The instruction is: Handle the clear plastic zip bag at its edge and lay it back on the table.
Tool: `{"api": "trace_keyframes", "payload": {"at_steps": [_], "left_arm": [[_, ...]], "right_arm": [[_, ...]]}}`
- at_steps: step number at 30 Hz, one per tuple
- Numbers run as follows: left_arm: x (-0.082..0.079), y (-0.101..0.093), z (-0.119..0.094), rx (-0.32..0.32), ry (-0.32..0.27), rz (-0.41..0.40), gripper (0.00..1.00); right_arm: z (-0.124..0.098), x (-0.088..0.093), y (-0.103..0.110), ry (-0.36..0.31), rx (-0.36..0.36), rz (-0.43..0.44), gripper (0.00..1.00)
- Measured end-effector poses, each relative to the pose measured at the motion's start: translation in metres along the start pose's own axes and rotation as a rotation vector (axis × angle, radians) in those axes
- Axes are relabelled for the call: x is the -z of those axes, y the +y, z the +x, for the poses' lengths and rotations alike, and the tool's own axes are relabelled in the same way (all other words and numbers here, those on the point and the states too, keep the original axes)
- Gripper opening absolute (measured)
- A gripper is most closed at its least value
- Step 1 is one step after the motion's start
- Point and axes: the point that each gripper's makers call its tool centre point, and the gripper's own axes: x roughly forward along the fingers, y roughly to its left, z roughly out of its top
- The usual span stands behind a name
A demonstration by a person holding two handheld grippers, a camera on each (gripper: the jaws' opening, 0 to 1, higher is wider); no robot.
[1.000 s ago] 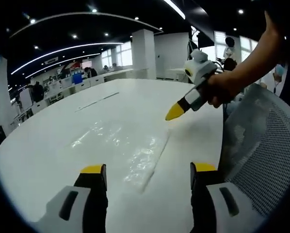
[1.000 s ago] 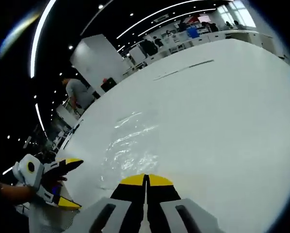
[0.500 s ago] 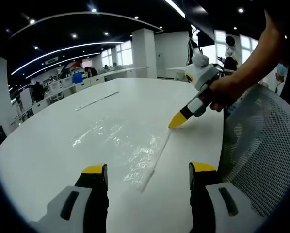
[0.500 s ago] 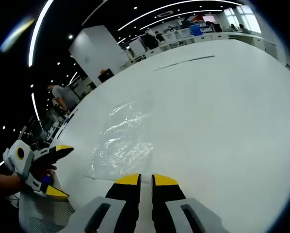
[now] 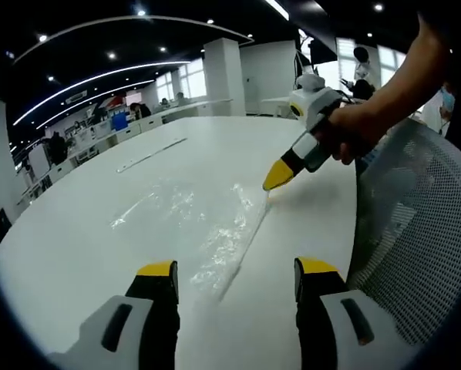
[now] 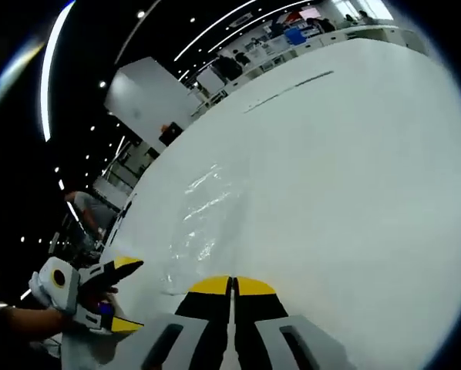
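Lying flat on the white worktop (image 5: 76, 231), your clear plastic zip bag (image 5: 207, 223) runs lower centre to upper right; right gripper (image 5: 270, 181) jaws closed at its far edge, left gripper (image 5: 234, 271) wide.

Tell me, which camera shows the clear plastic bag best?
The left gripper view: the clear plastic bag lies flat on the white table, its long edge running up to the right claw. In the right gripper view the bag is a fainter, foreshortened sheen.

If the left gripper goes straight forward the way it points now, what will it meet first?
Most likely the clear zip bag lying flat on the white table, just ahead of the open left gripper; depth is uncertain.
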Motion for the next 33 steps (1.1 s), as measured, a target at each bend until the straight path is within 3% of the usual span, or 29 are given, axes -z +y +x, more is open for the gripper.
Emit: {"api": "trace_keyframes", "payload": {"at_steps": [6, 12, 28, 33], "left_arm": [[0.008, -0.004, 0.007, 0.027, 0.045, 0.076, 0.49], [0.006, -0.006, 0.012, 0.027, 0.048, 0.110, 0.42], [0.007, -0.007, 0.024, 0.026, 0.073, 0.185, 0.29], [0.009, -0.004, 0.024, 0.009, 0.113, 0.301, 0.08]], "right_arm": [[-0.008, -0.005, 0.015, -0.050, -0.028, 0.045, 0.00], [-0.015, -0.007, 0.023, -0.085, -0.033, 0.111, 0.00], [-0.031, -0.017, 0.028, -0.161, -0.061, 0.268, 0.00], [-0.035, -0.017, 0.026, -0.160, -0.056, 0.273, 0.00]]}}
